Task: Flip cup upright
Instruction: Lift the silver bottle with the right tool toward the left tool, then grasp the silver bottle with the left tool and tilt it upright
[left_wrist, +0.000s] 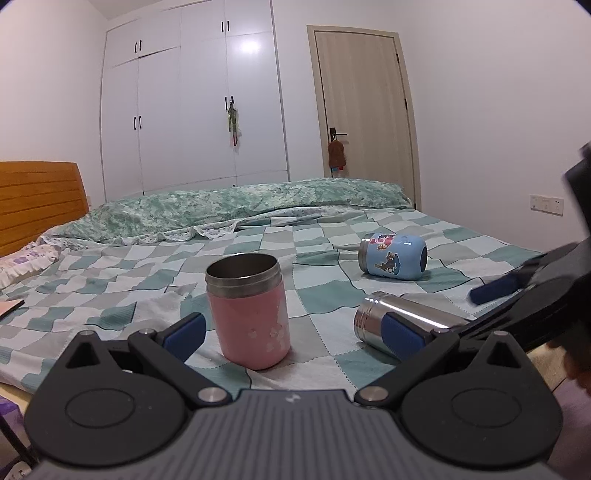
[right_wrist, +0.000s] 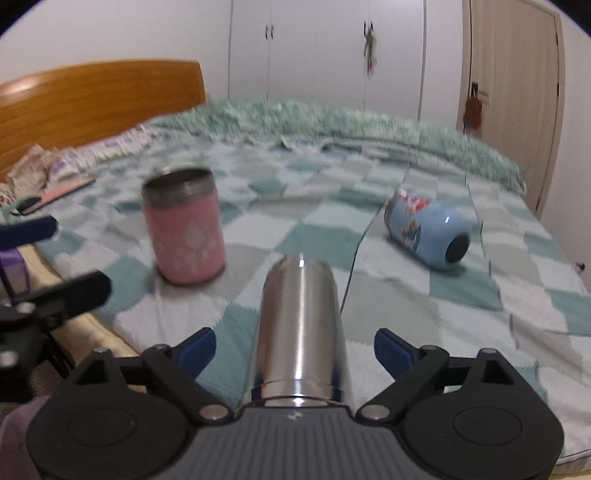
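Observation:
A pink cup (left_wrist: 251, 314) stands upright on the checked bedspread; it also shows in the right wrist view (right_wrist: 186, 230). My left gripper (left_wrist: 293, 332) is open, its blue pads either side of the pink cup and apart from it. A steel cup (left_wrist: 399, 321) lies on its side to the right. In the right wrist view the steel cup (right_wrist: 299, 325) lies between the pads of my open right gripper (right_wrist: 295, 349), not touched. A blue cartoon cup (left_wrist: 393, 256) lies on its side farther back, seen also in the right wrist view (right_wrist: 430, 230).
The bed's near edge (right_wrist: 92, 325) runs by the left gripper. A folded green quilt (left_wrist: 240, 206) lies along the back. A wooden headboard (left_wrist: 37, 199) and pillows are at the left. A phone and a flat pink item (right_wrist: 55, 195) lie near the pillows.

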